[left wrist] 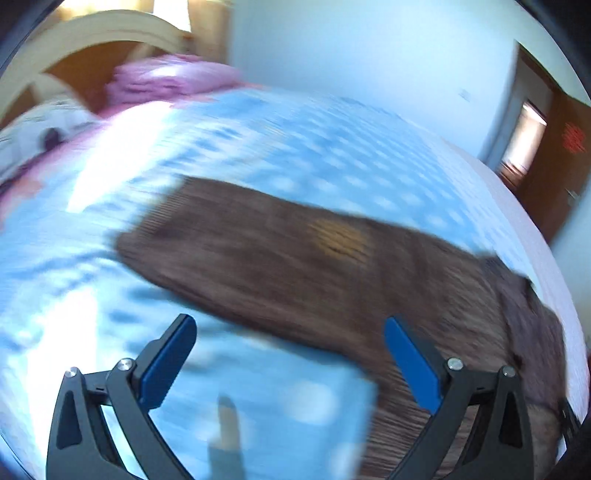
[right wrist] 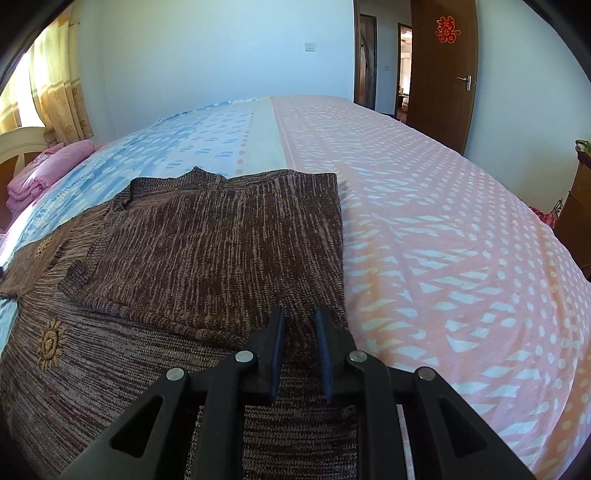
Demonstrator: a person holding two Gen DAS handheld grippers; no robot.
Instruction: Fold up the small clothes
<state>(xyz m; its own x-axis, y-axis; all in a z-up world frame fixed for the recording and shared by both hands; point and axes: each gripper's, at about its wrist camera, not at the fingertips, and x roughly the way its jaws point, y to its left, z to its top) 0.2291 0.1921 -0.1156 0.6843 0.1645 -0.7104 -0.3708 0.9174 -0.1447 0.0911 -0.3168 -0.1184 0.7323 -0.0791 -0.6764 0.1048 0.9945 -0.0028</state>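
Wide bed w/ blue-and-pink patterned sheet [right wrist: 424,206] is filling the rm. Pale blue-white wall [right wrist: 221,55] is rising at 12 o'clock. Brown wooden door w/ red paper character [right wrist: 443,74] is standing open approx 1 o'clock. Sunlight is glowing thru yellow curtains [right wrist: 55,92] at 10; cream curved headboard [right wrist: 18,144] is sitting below.

**One sign in my room**

On my brown door [right wrist: 443,70], a red double-happiness character 囍 [right wrist: 447,30] sits above the handle. From my left camera it blurs into an unreadable red patch [left wrist: 573,138].
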